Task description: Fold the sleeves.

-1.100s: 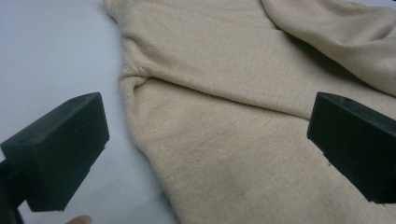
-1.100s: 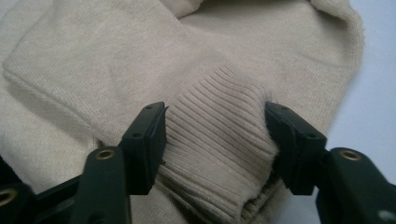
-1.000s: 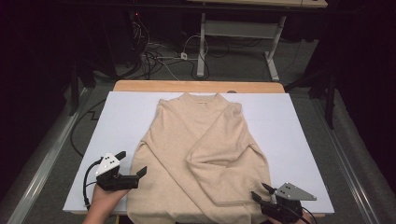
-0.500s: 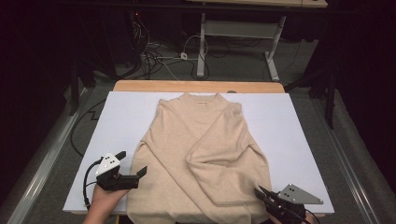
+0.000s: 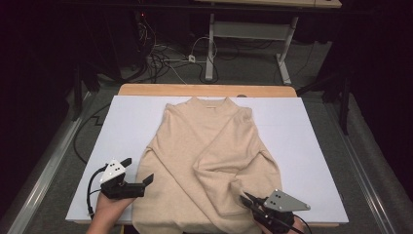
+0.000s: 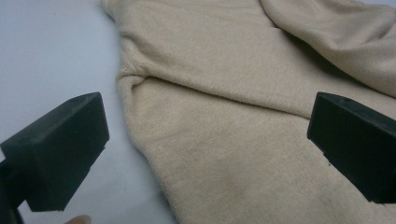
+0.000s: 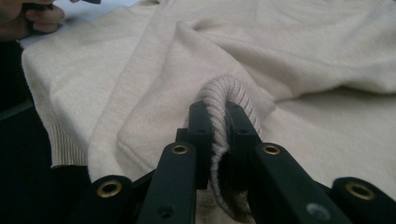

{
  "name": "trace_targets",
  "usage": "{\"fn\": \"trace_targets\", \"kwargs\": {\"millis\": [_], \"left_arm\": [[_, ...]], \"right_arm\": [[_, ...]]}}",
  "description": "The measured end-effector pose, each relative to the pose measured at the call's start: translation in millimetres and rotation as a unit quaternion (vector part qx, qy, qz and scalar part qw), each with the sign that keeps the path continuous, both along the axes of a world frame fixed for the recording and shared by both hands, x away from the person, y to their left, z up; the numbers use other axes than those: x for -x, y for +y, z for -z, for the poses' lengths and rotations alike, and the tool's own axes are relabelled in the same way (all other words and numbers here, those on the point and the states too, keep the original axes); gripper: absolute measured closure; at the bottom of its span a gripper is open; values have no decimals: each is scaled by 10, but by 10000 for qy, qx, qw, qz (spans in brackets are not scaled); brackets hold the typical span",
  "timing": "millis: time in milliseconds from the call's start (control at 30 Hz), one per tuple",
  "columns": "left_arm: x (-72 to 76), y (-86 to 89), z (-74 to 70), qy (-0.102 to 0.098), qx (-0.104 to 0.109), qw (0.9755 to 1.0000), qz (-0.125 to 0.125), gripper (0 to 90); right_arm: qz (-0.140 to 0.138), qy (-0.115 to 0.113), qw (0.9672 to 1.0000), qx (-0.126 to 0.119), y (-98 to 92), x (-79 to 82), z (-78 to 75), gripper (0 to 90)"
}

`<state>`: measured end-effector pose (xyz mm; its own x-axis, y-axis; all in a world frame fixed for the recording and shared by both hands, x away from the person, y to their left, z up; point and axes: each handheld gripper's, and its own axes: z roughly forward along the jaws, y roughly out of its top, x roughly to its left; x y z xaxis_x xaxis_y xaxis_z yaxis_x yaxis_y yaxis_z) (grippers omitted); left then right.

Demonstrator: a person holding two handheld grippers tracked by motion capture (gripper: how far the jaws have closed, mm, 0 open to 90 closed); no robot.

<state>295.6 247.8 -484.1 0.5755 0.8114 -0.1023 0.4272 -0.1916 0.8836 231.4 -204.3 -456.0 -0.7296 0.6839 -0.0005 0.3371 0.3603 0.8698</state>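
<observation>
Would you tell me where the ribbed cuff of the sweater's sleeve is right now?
The ribbed cuff sits pinched in the right gripper, at the near right of the high view, over the beige sweater near its hem.

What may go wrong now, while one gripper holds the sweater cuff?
1. The right gripper pinches only the ribbed cuff; a strong pull might stretch it or let it slip out.
2. The left gripper is open beside the sweater, so nothing pins the body and it may drag across the white table cover.
</observation>
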Motion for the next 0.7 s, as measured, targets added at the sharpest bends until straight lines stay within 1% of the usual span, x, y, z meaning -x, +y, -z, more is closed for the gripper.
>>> {"fn": "trace_targets", "kwargs": {"millis": [167, 267, 300, 467, 667, 700], "left_arm": [[10, 10, 0, -37, 49, 10000, 3, 0], [8, 10, 0, -27, 39, 10000, 11, 0], [9, 9, 0, -33, 34, 10000, 11, 0], [15, 15, 1, -49, 71, 10000, 1, 0], [11, 18, 1, -37, 90, 10000, 23, 0], [11, 19, 1, -39, 93, 9999, 26, 0]], "right_arm": [[-147, -24, 9998, 95, 184, -96, -68, 840], [-256, -70, 9996, 41, 332, -150, -86, 840], [-308, -88, 9995, 13, 385, -163, -83, 840], [-602, -40, 9982, -50, 665, -228, -26, 840], [-907, 5, 9958, -94, 972, -283, 15, 839], [-961, 20, 9954, -59, 1022, -290, 25, 839]]}}
